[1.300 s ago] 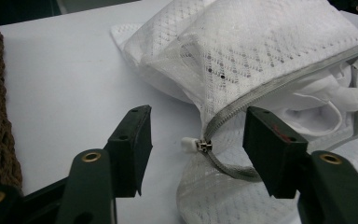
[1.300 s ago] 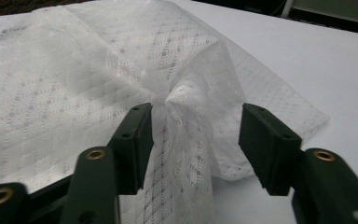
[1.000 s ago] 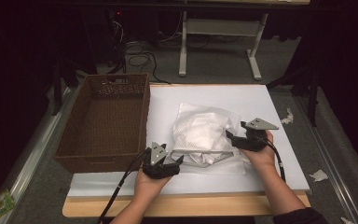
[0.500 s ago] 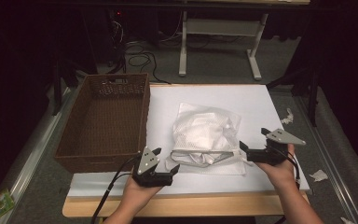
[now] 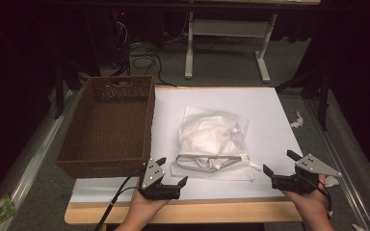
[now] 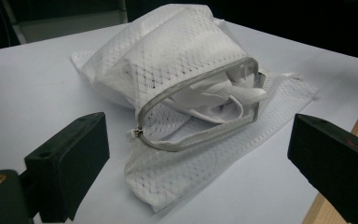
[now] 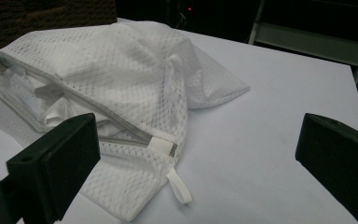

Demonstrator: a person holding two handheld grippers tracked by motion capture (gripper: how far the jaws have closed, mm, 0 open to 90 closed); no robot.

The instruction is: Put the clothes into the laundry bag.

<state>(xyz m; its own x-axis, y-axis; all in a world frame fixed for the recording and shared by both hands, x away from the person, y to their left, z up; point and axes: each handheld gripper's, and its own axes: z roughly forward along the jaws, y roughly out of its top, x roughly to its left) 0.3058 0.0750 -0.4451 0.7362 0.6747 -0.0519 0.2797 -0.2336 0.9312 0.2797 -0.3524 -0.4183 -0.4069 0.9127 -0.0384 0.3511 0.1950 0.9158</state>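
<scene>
Both tools, left (image 5: 174, 172) and right (image 5: 278, 163), gape empty; mesh bag (image 5: 211, 136) lies lengthwise, mouth facing them.

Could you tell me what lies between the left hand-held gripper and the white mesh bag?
Nothing but bare white table cover: in the high view the left hand-held gripper sits just short of the mesh bag, jaws open and empty.
</scene>
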